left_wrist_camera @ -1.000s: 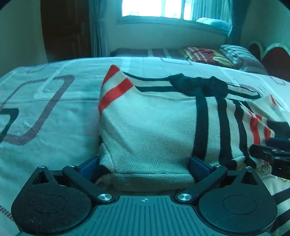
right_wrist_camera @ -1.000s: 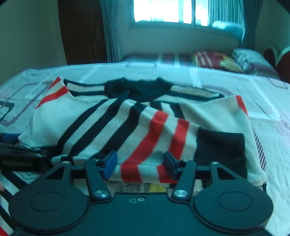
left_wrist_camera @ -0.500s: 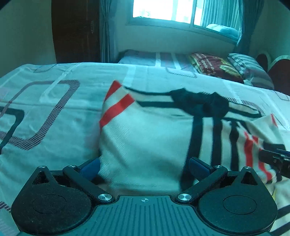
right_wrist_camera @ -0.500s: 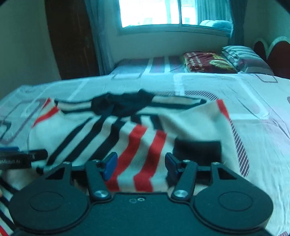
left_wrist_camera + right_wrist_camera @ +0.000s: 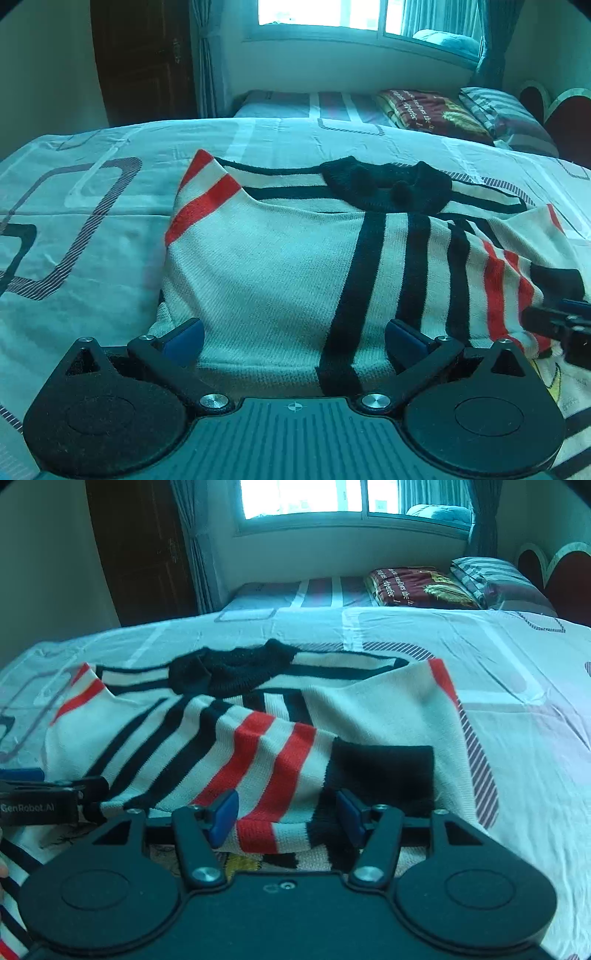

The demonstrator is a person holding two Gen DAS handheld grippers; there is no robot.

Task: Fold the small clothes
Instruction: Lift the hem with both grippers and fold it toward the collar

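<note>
A cream knit sweater (image 5: 280,266) with black and red stripes and a black collar (image 5: 384,184) lies on the bed, its sleeves folded in over the body. My left gripper (image 5: 293,339) stands open at the sweater's near left edge, and the fabric lies between its blue pads (image 5: 183,339) without being pinched. In the right wrist view the sweater (image 5: 258,746) shows a folded sleeve with red stripes and a black cuff (image 5: 384,771). My right gripper (image 5: 286,814) is open over that sleeve's near end. The left gripper's side (image 5: 40,801) shows at the left.
The bed sheet (image 5: 81,229) is pale with dark rounded-rectangle outlines. Pillows and a folded red blanket (image 5: 417,587) lie on a second bed at the back. A dark door (image 5: 144,62) and a window (image 5: 332,14) stand behind. A cartoon print (image 5: 240,864) shows under the sweater's near edge.
Both grippers have drawn back and up a little from the sweater, so it sits lower and farther in both views. The jaws stay as wide as before. The sweater has not visibly moved.
</note>
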